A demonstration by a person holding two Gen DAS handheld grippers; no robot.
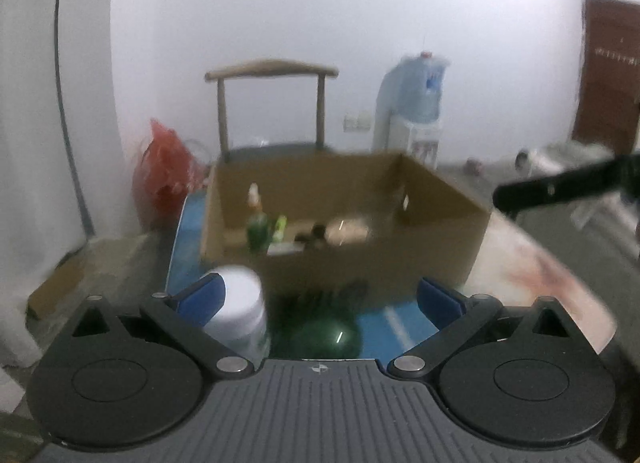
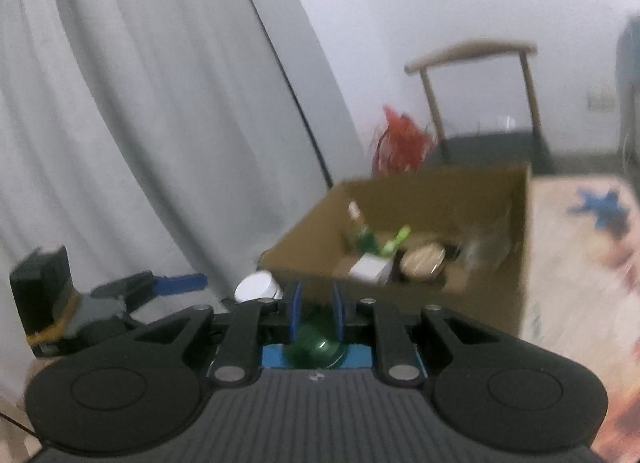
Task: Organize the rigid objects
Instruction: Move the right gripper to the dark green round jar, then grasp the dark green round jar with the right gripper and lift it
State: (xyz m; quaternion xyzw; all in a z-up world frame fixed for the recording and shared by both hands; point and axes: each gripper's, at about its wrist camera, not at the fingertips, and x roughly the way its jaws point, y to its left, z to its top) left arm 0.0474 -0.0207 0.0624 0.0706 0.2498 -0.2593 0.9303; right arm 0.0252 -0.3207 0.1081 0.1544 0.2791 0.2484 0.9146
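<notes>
Blurring any labels beyond reading, left gripper [image 1: 320,295] gapes empty near the cardboard box [image 1: 360,251]; right gripper [image 2: 316,313] is closed.

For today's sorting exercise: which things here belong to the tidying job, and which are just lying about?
Job:
cardboard box
white jar
green round object
green spray bottle
round tin

Lying about:
chair
red bag
water dispenser
curtain

A lived-in home room: behind the cardboard box [image 1: 340,215] stand a wooden chair [image 1: 272,111], a water dispenser [image 1: 416,111] and grey curtains [image 2: 120,103].
</notes>
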